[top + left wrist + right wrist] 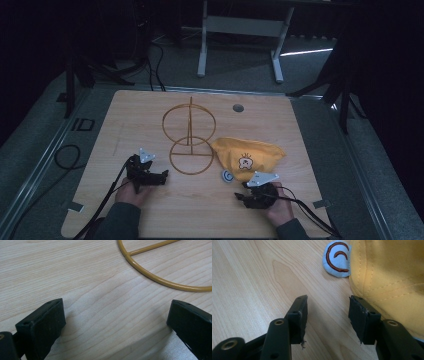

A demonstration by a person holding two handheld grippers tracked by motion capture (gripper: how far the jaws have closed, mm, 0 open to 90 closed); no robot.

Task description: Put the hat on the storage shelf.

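A yellow cloth hat (247, 156) with a small cartoon print lies flat right of the table's middle, a pale blue round patch with a dark swirl (227, 176) at its near left edge. In the right gripper view the hat (392, 277) and the patch (337, 258) lie just ahead. My right gripper (246, 192) rests on the wood beside the hat's near edge; its jaws stand apart with bare wood between them (328, 315). A gold wire stand (190, 135) has a flat ring base and an upright ring. My left gripper (159, 177) lies open just left of that base (160, 280).
The wooden table (150, 115) has a round grey cable port (238, 107) near its far edge. Black cables (67, 157) trail off the left side onto grey carpet. A white desk frame (240, 35) stands beyond the table.
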